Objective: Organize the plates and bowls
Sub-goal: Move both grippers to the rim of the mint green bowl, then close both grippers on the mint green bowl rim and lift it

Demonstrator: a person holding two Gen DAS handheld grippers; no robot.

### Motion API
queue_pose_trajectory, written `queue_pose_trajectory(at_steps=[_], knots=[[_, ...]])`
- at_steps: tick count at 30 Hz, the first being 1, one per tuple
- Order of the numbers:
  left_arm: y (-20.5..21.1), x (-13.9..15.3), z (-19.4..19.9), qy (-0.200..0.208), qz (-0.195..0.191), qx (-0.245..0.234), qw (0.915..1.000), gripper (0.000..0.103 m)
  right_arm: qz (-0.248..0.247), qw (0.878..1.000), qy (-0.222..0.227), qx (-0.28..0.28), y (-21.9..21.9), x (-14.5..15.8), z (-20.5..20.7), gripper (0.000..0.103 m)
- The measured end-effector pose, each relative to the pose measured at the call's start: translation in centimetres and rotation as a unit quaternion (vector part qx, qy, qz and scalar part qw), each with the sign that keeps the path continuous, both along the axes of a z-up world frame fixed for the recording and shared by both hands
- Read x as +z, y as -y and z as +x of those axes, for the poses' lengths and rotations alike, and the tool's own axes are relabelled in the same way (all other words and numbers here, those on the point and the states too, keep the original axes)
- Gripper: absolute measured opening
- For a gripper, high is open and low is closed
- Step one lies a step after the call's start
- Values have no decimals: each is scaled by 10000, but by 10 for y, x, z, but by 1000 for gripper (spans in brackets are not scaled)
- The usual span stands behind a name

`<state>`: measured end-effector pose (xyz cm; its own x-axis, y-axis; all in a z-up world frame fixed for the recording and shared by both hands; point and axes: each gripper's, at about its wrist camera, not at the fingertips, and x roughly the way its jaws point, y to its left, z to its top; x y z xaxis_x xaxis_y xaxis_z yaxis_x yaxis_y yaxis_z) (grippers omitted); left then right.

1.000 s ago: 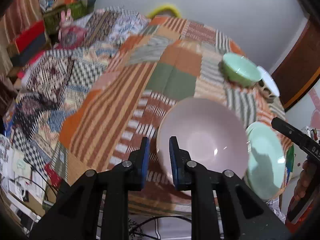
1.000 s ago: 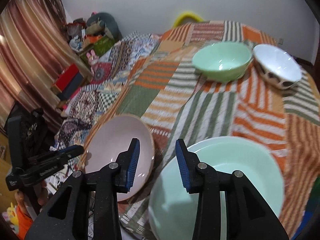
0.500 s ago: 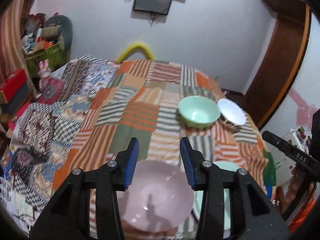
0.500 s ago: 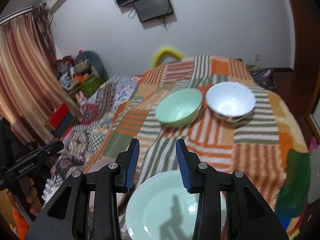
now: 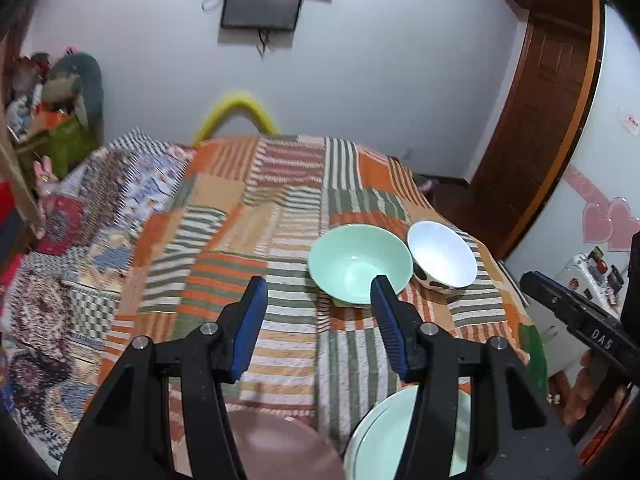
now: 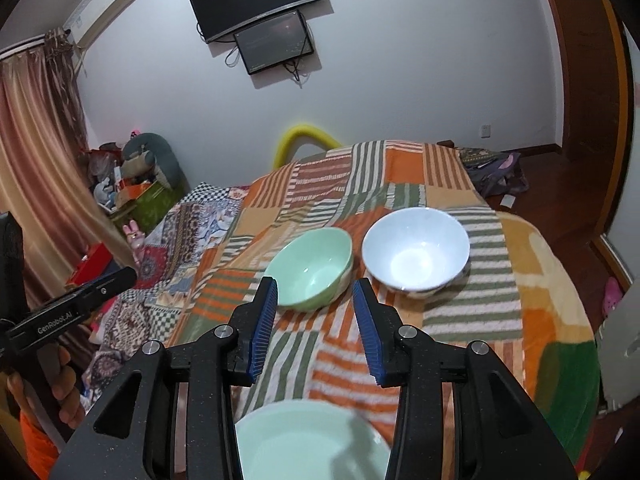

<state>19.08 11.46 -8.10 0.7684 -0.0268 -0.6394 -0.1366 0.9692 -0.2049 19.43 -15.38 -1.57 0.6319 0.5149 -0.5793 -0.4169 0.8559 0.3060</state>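
Here the green plate nears the blanket edge.

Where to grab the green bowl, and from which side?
Take the green bowl by its near rim, one jaw inside and one outside, coming from above and in front. It sits upright and open, tilted slightly, with the white bowl close on its right, so avoid that side.

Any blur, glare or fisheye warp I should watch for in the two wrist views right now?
Left wrist: blanket streaked by motion blur; green bowl sharp, small highlight. Right wrist: near green plate soft and shadowed; glare inside white bowl. Both bend the walls at the edges.
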Motion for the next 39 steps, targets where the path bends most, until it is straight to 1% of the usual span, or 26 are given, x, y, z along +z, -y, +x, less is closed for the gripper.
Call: queue_pose_trajectory(at_steps=[2, 4, 9, 16, 19, 23, 26, 28, 30, 32, 34, 35, 36, 37, 38, 39], knots=[[-3, -9, 20, -171, -224, -168, 9995, 53, -97, 9999, -2, -29, -4, -3, 10, 36], [-8, -20, 39, -345, -355, -235, 9985, 53, -145, 9999, -57, -32, -8, -7, 19, 36], [-20, -47, 80, -668, -526, -172, 9962, 53, -250, 9995, -203, -48, -20, -20, 44, 36], [-25, -80, 119, -961, -512, -135, 9940, 53, -359, 9982, -478, 60, -38, -43, 70, 36], [-26, -96, 135, -1082, -564, -192, 9923, 53, -329, 9970, -689, 137, -45, -56, 80, 36], [-24, -115, 154, -1253, -491, -234, 9906, 53, -294, 9946, -977, 202, -50, -75, 90, 36], [-24, -127, 163, -1337, -471, -234, 9896, 51, -316, 9936, -1058, 250, -54, -82, 94, 36], [-24, -135, 169, -1393, -459, -234, 9889, 44, -350, 9932, -1084, 254, -56, -86, 95, 36], [-24, -142, 173, -1445, -413, -224, 9884, 41, -386, 9930, -1090, 244, -59, -90, 101, 36], [-24, -148, 177, -1488, -391, -206, 9879, 34, -423, 9926, -1120, 219, -61, -94, 105, 36], [-23, -154, 181, -1539, -430, -225, 9869, 24, -388, 9917, -1207, 223, -64, -98, 110, 36], [-23, -156, 182, -1550, -449, -246, 9866, 21, -347, 9914, -1244, 223, -63, -100, 111, 34], [-22, -158, 183, -1561, -470, -302, 9862, 15, -339, 9911, -1275, 189, -63, -101, 112, 29], [-20, -158, 183, -1558, -459, -351, 9861, 11, -348, 9911, -1273, 164, -62, -102, 112, 28], [-19, -158, 183, -1524, -417, -354, 9868, 11, -343, 9912, -1269, 155, -63, -103, 113, 23], [-18, -156, 182, -1495, -389, -361, 9873, 11, -314, 9911, -1284, 156, -61, -103, 112, 23]])
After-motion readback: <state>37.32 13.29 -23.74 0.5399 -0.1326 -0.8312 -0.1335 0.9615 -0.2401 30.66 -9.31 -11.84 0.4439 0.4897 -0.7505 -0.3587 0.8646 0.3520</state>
